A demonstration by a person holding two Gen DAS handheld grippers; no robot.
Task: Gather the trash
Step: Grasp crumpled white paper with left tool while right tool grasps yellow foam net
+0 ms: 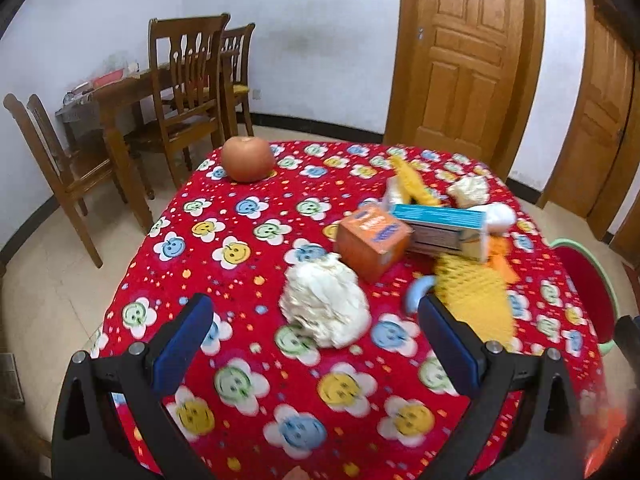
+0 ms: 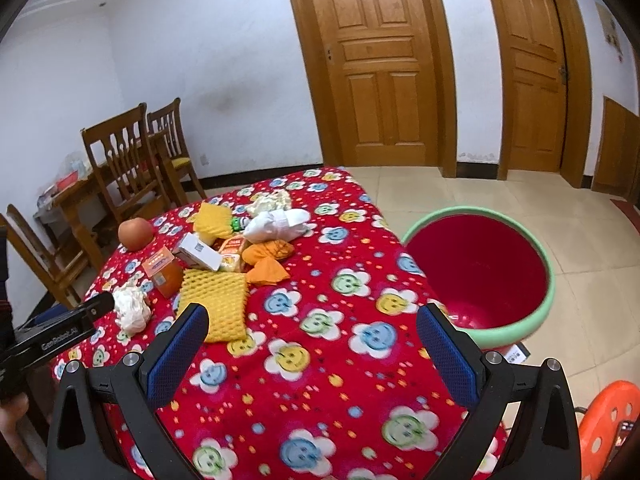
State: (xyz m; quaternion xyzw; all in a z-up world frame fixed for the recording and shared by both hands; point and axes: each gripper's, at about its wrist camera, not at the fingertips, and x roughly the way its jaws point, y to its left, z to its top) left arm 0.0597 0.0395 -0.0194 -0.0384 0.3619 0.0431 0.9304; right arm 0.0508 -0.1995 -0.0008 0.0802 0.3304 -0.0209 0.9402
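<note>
The left gripper (image 1: 316, 344) hangs spread wide and empty over the red flowered tablecloth (image 1: 240, 240), with the crumpled white tissue wad (image 1: 324, 304) lying on the cloth between and just beyond its fingertips; the right gripper (image 2: 312, 340) is likewise agape and holds nothing, near the red bin (image 2: 480, 264) beside the table. The wad looks feather-light, soft and crushable, so I judge a pinch across its bulging middle should serve, closing well in since it will compress rather than resist.

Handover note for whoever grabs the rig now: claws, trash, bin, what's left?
Left claw: open, empty, crumpled white tissue lying between its fingers, not gripped.
Right claw: open, empty, over the tablecloth.
Bin: on the floor beside the table; no trash visible inside.
Left on the table: tissue, yellow foam net, orange box, other wrappers. Apple sits apart.
</note>
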